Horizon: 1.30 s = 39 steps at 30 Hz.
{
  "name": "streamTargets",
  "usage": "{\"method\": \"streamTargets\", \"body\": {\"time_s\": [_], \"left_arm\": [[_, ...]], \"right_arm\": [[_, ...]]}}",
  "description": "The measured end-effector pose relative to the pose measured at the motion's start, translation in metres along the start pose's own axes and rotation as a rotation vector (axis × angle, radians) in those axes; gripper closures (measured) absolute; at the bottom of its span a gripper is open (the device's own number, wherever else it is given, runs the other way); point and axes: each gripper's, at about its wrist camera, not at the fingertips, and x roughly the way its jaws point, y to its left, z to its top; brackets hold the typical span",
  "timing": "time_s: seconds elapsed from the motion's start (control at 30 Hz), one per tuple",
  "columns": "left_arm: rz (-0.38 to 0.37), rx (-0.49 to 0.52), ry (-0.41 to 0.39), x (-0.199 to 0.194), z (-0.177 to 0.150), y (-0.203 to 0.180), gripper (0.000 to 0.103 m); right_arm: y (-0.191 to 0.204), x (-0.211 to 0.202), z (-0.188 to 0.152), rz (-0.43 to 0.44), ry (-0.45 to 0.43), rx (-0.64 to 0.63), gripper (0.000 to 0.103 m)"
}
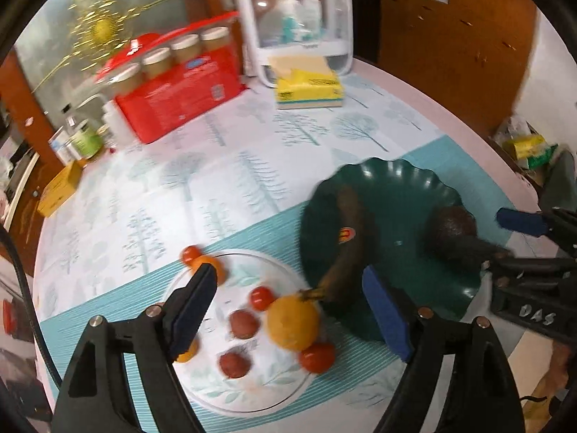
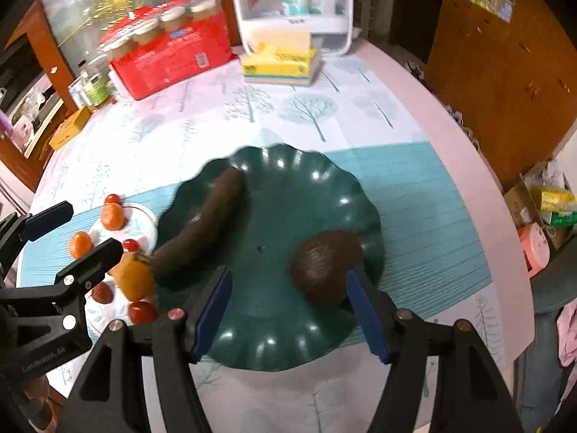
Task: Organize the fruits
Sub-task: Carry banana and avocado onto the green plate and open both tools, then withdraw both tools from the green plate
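A dark green scalloped bowl holds a brown, overripe banana and a round brown fruit. To its left, a white plate carries a large orange fruit, small tomatoes, reddish round fruits and small oranges. My left gripper hangs open above the plate, holding nothing. Over the bowl's near side my right gripper stands open, its right fingertip beside the round brown fruit.
At the back of the round table stand a red pack of jars, a white clear-fronted container and a yellow tissue pack. Bottles and a yellow box sit at the left edge. The table edge curves close on the right.
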Motion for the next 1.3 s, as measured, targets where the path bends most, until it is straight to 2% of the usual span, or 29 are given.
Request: {"method": "streamTargets", "body": {"time_s": [0.2, 0.33, 0.4, 0.47, 0.53, 0.6, 0.63, 0.67, 0.73, 0.8, 0.83, 0.9, 0.97, 1.03, 1.13, 1.3], "left_arm": [[-0.001, 0.031, -0.108, -0.006, -0.002, 0.029, 0.021], [-0.007, -0.047, -0.145, -0.008, -0.014, 0.065, 0.021], [0.027, -0.075, -0.170, -0.014, -0.025, 0.084, 0.021], [0.064, -0.115, -0.160, -0.024, -0.038, 0.114, 0.020], [0.106, -0.166, -0.147, -0.033, -0.050, 0.136, 0.018], [0.177, -0.178, -0.153, -0.045, -0.069, 0.142, 0.017], [0.258, -0.191, -0.166, -0.052, -0.077, 0.138, 0.018], [0.305, -0.201, -0.166, -0.060, -0.084, 0.133, 0.018], [0.311, -0.233, -0.140, -0.071, -0.092, 0.121, 0.018], [0.291, -0.297, -0.118, -0.084, -0.097, 0.099, 0.017], [0.273, -0.315, -0.111, -0.090, -0.100, 0.083, 0.017], [0.280, -0.353, -0.100, -0.097, -0.106, 0.052, 0.017], [0.273, -0.400, -0.073, -0.101, -0.117, 0.023, 0.017], [0.251, -0.448, -0.056, -0.104, -0.129, 0.001, 0.017], [0.261, -0.484, -0.061, -0.115, -0.147, -0.022, 0.017], [0.281, -0.528, -0.060, -0.127, -0.175, -0.032, 0.017]], "right_arm": [[0.026, -0.044, 0.017, -0.024, -0.143, 0.077, 0.036], [0.054, -0.046, 0.030, 0.007, -0.180, 0.100, 0.036], [0.076, -0.038, 0.036, 0.050, -0.179, 0.073, 0.036], [0.114, -0.022, 0.046, 0.126, -0.133, 0.014, 0.036], [0.163, -0.005, 0.047, 0.257, -0.084, -0.145, 0.036], [0.187, 0.000, 0.036, 0.270, -0.057, -0.227, 0.037], [0.190, -0.007, 0.026, 0.307, -0.046, -0.231, 0.037], [0.189, -0.014, 0.017, 0.318, -0.039, -0.253, 0.037], [0.183, -0.036, -0.001, 0.291, -0.048, -0.323, 0.037], [0.164, -0.061, -0.017, 0.253, -0.061, -0.365, 0.037], [0.145, -0.080, -0.027, 0.270, -0.078, -0.353, 0.037], [0.121, -0.100, -0.042, 0.275, -0.096, -0.352, 0.032], [0.089, -0.116, -0.059, 0.236, -0.097, -0.359, 0.031], [0.068, -0.123, -0.072, 0.238, -0.085, -0.365, 0.031], [0.039, -0.123, -0.087, 0.206, -0.057, -0.377, 0.031], [0.017, -0.121, -0.112, 0.212, -0.037, -0.371, 0.031]]}}
